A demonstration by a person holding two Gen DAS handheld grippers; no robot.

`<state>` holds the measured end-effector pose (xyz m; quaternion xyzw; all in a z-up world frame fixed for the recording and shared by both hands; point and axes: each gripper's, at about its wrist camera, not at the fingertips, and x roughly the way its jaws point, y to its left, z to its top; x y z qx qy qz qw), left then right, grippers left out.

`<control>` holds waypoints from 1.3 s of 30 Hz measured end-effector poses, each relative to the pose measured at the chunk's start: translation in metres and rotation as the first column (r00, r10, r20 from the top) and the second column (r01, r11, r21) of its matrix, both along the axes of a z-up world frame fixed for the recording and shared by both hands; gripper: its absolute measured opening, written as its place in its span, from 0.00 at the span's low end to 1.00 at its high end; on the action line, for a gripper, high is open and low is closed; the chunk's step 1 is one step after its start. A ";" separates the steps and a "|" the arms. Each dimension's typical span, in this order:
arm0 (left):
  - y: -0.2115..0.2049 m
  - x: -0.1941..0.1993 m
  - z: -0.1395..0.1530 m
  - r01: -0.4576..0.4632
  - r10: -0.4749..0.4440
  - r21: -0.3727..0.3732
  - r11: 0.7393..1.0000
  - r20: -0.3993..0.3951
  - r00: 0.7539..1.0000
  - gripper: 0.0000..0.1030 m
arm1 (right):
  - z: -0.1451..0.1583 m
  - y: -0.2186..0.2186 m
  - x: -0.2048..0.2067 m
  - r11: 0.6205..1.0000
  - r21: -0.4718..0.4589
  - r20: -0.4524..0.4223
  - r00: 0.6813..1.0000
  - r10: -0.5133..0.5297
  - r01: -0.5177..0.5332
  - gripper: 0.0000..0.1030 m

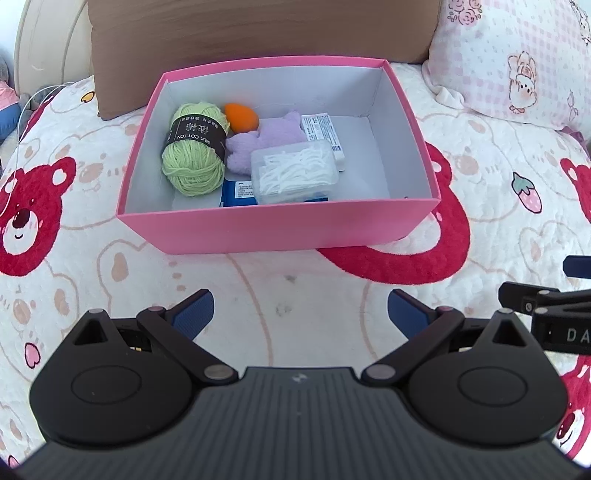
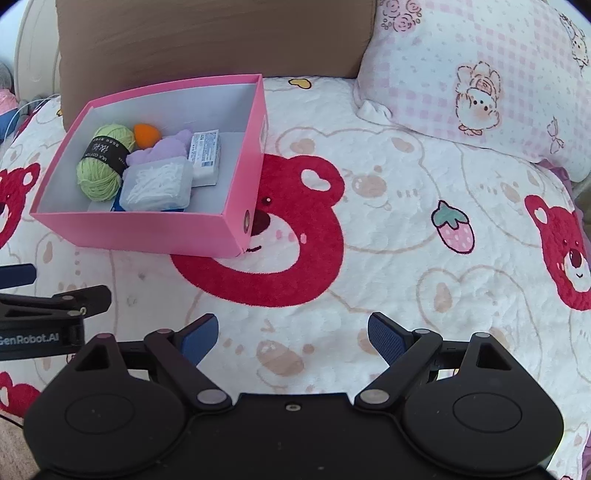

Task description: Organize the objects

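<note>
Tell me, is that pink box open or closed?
Open. The pink box has no lid on it, so the green yarn and clear plastic case inside show from above.

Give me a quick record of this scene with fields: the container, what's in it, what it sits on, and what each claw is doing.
container: open pink cardboard box, white inside
contents: green yarn ball with black label; orange egg-shaped sponge; purple plush toy; clear plastic case of white floss picks; white printed packet; blue packet partly under the case
surface: white bear-print blanket
behind: brown cushion; pink checked pillow
left claw: open, empty
right claw: open, empty
</note>
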<state>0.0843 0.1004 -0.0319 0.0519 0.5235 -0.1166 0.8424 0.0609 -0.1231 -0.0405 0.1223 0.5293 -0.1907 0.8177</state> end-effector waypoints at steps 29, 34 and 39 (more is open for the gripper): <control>0.002 0.001 0.001 0.002 -0.003 -0.005 1.000 -0.022 1.000 0.99 | -0.002 -0.008 -0.003 1.000 0.007 -0.005 1.000 -0.018 0.018 0.88; 0.002 0.000 0.002 -0.003 0.003 0.003 1.000 -0.020 1.000 0.99 | -0.003 -0.009 -0.003 1.000 0.006 -0.009 1.000 -0.021 0.021 0.88; 0.005 0.000 0.003 -0.010 0.011 0.017 1.000 -0.016 1.000 0.99 | -0.003 -0.010 -0.003 1.000 0.002 -0.008 1.000 -0.024 0.024 0.88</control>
